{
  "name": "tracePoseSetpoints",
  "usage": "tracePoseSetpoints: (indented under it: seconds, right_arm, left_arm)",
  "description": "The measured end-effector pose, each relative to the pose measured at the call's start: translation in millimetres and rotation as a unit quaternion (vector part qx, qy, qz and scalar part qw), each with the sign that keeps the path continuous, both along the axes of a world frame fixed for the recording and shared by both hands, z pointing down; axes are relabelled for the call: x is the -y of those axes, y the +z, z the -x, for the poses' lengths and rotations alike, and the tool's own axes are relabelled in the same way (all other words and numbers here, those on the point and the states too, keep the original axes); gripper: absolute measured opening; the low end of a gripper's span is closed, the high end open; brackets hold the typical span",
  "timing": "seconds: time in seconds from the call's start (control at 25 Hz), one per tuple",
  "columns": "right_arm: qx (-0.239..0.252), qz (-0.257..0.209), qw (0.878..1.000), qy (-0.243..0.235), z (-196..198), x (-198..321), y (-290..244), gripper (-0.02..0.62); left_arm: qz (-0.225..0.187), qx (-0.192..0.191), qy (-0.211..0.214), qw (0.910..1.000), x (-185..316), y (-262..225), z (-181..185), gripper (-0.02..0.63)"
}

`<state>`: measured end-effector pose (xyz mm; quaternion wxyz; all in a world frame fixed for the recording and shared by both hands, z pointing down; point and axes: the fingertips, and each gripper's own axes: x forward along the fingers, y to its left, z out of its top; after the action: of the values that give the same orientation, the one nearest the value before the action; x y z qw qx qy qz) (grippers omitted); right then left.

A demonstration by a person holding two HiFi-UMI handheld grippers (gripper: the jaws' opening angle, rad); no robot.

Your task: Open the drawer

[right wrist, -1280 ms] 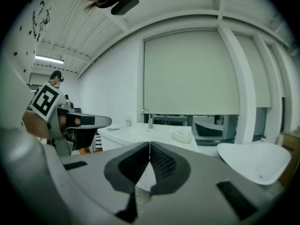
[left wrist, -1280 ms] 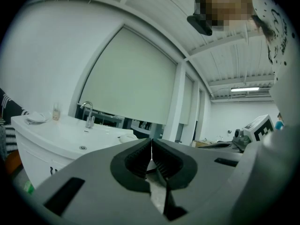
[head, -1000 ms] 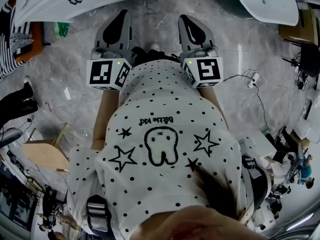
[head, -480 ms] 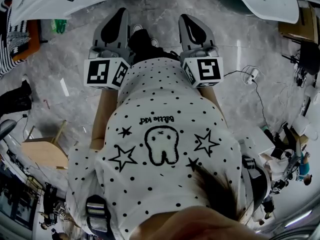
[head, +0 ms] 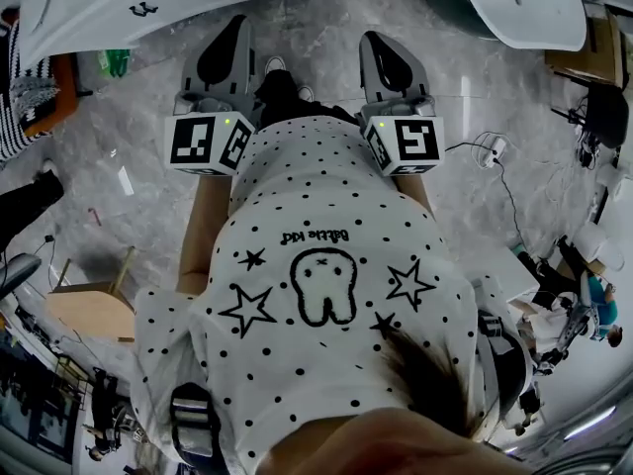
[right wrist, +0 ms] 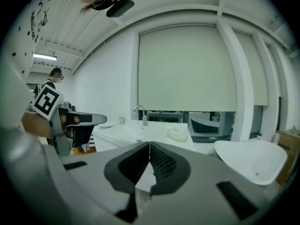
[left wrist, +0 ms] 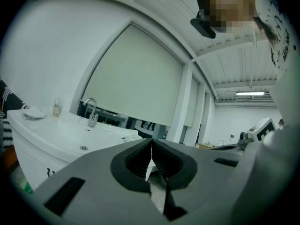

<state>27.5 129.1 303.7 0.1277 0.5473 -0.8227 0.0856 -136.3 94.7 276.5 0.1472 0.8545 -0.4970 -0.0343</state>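
A grey marble floor (head: pixel 129 137) is shown by the head view alone, with a white vanity (head: pixel 69 23) at its top left and a white tub (head: pixel 524 3) at its top right. The middle of that view is filled by a spotted shirt (head: pixel 326 265). The drawer (head: pixel 188 3) is seen only there, shut flush in the vanity's front and marked by a dark handle (head: pixel 143 9). A second handled front is set beside it.

The vanity's top and the wide pale blind (left wrist: pixel 136 78) behind it are given by the gripper views alone. Ahead of the shirt, the left gripper (head: pixel 241 23) and the right gripper (head: pixel 369 38) are held side by side above the floor. Both are short of the vanity, and the drawer is not touched by either.

In the left gripper view the jaws are seen pressed together with nothing between them. The same is shown for the right gripper in its own view. The left gripper's marker cube (right wrist: pixel 47 102) is caught at the left of the right gripper view.

A tap (left wrist: pixel 90 111) is seen at the rear edge of the vanity's top, and a small dish (left wrist: pixel 33 112) near its left end.
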Motion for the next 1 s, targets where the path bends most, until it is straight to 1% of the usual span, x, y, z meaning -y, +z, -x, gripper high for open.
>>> tracePoseSetpoints:
  seconds: [0.08,0.12,0.28,0.36,0.56,0.84,1.0]
  right_arm:
    - [0.011,0.012,1.000,0.008,22.4,27.4,10.4,0.014]
    - [0.016,0.016,1.000,0.013,23.4,36.0,9.4,0.014]
    - [0.026,0.019,0.999,0.028,-8.0,52.7,-18.0,0.014]
    - [0.037,0.026,0.998,0.034,-11.7,61.6,-16.6,0.014]
    - [0.043,0.028,0.997,0.051,-8.6,78.1,-7.1,0.014]
    - [0.053,0.028,0.996,0.068,-8.1,89.0,-20.2,0.014]
    - [0.056,0.029,0.996,0.065,-10.4,91.1,-13.5,0.014]
  left_arm:
    - [0.006,-0.004,-0.004,1.0000,29.5,10.1,27.1,0.005]
    - [0.006,-0.007,-0.005,0.9999,39.2,8.5,29.8,0.005]
    - [0.000,-0.013,0.006,0.9999,59.3,-23.5,-4.3,0.005]
    - [0.004,-0.013,0.015,0.9998,69.8,-24.6,-11.4,0.005]
    - [0.005,-0.010,0.029,0.9995,88.2,-16.9,-9.9,0.005]
    - [0.010,0.001,0.026,0.9996,97.8,-31.4,0.9,0.005]
    - [0.013,0.007,0.022,0.9997,102.0,-25.5,-0.1,0.005]
